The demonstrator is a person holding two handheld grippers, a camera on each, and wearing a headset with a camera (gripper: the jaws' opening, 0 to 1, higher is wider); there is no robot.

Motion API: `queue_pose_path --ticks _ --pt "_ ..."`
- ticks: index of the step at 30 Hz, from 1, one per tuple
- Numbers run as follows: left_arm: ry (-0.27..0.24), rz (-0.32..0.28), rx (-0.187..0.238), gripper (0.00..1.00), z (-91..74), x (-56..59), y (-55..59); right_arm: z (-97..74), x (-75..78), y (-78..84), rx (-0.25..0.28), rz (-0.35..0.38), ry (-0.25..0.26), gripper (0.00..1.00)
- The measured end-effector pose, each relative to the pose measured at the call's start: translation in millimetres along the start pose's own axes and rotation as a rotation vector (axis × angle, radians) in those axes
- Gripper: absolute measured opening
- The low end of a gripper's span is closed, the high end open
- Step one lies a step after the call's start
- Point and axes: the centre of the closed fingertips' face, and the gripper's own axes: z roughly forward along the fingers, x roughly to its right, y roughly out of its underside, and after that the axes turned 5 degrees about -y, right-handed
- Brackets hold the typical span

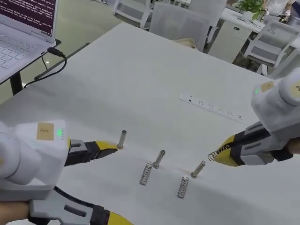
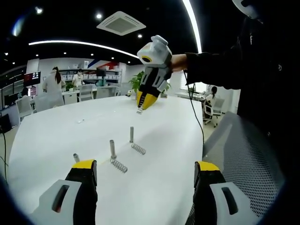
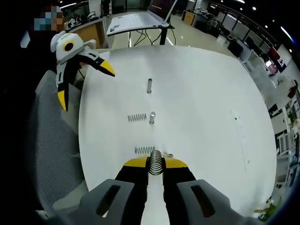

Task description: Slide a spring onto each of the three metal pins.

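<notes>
Three short metal pins stand upright on the white table: left pin [image 1: 123, 139], middle pin [image 1: 159, 158], right pin [image 1: 198, 169]. All three are bare. Two springs lie flat, one [image 1: 146, 174] by the middle pin and one [image 1: 183, 186] by the right pin. My right gripper [image 1: 220, 152] is shut on a third spring [image 1: 213, 155], held just above and right of the right pin; this spring [image 3: 156, 159] sits between the yellow tips [image 3: 156, 165]. My left gripper [image 2: 145, 166] is open wide and holds nothing, one fingertip [image 1: 115, 146] close beside the left pin.
A white power strip [image 1: 211, 107] lies on the table behind the pins. An open laptop [image 1: 23, 28] with a black cable [image 1: 51, 70] stands on a stand at far left. Office chairs [image 1: 178, 23] line the table's far edge. A grey mesh chair [image 2: 243, 159] is near me.
</notes>
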Motion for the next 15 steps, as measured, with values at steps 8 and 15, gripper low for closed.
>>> queue_pose_path --ticks 8,15 --pt "-0.003 0.001 -0.003 0.83 -0.7 1.1 0.7 15.0 17.1 8.1 -0.062 0.007 -0.027 0.08" --pt "-0.01 0.002 -0.007 0.83 -1.8 -0.6 0.9 28.9 26.9 18.0 -0.117 0.007 -0.052 0.08"
